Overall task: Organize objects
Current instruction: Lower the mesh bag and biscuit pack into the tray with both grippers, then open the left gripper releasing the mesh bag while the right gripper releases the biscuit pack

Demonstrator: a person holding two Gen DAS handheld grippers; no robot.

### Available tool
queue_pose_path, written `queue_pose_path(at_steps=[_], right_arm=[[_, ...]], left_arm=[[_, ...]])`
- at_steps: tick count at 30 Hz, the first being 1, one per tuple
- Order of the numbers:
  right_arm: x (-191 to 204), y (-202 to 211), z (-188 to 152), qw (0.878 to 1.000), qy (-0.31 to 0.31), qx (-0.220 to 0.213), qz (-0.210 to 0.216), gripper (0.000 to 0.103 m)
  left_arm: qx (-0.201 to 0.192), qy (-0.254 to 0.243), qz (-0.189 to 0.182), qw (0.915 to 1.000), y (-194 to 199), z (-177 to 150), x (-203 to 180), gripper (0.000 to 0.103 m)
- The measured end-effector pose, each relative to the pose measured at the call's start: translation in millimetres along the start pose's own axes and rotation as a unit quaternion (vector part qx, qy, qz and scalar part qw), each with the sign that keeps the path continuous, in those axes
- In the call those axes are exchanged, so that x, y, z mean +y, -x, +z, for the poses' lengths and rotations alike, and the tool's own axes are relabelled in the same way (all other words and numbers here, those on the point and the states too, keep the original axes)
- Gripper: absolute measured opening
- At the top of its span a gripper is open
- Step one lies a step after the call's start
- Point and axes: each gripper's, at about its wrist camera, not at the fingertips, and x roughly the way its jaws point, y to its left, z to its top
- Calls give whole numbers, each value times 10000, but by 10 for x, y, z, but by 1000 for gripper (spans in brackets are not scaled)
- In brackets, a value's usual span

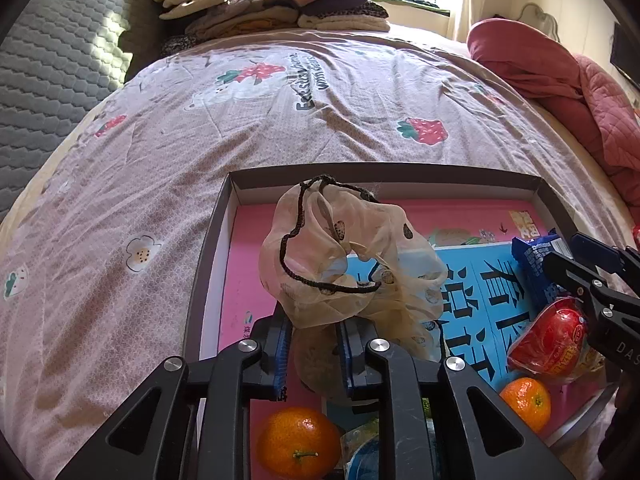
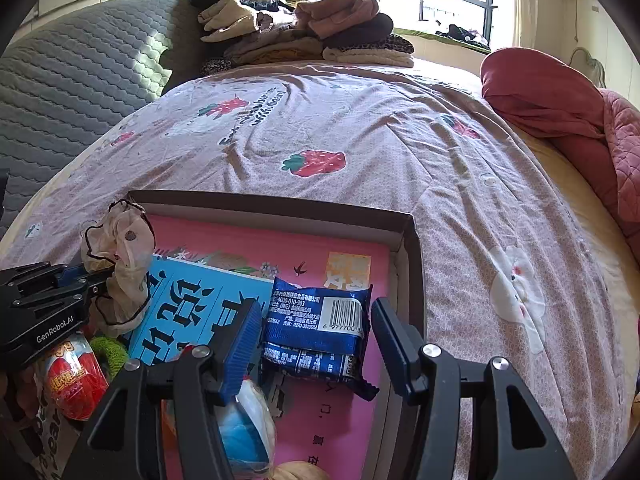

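The left gripper [image 1: 312,354] is squeezed onto a soft beige scrunchie [image 1: 344,264] with a dark cord edge, and holds it up over the box [image 1: 208,248] on the bed [image 1: 160,168]. My guess is it is held high so it can be moved to its own spot without dragging over the other things. From the left camera, one orange [image 1: 298,442] sits in the box at 6 o'clock, under the gripper. A second orange [image 1: 526,402] lies at 4 o'clock, just beside a red snack bag [image 1: 554,334]. The blue snack pack [image 2: 320,320] lies flat in the right part of the box, at 3 o'clock from the left camera. The right gripper [image 2: 316,344] is spread wide with nothing in it, and its two fingers sit one on each side of the blue pack. It looks ready to close on the pack, but it is not touching it as far as I can tell. A pile of folded clothes [image 2: 296,28] rests at the far end of the bed, at 12 o'clock, well apart from the box.
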Motion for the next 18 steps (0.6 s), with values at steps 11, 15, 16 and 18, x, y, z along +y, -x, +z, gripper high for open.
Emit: queue_pose_path(at_steps=[11, 15, 16, 18], right_arm=[[-6, 77, 24, 10000, 1, -62, -52, 57], [20, 162, 48, 9998, 36, -180, -37, 57], [38, 182, 50, 9998, 64, -198, -40, 57], [76, 201, 51, 9997, 126, -202, -32, 57]], left_arm=[[-44, -53, 100, 9999, 70, 13, -24, 26], [-52, -15, 88, 9999, 124, 22, -12, 31], [-77, -18, 117, 9999, 149, 24, -13, 35], [-103, -58, 151, 9998, 193, 27, -20, 40]])
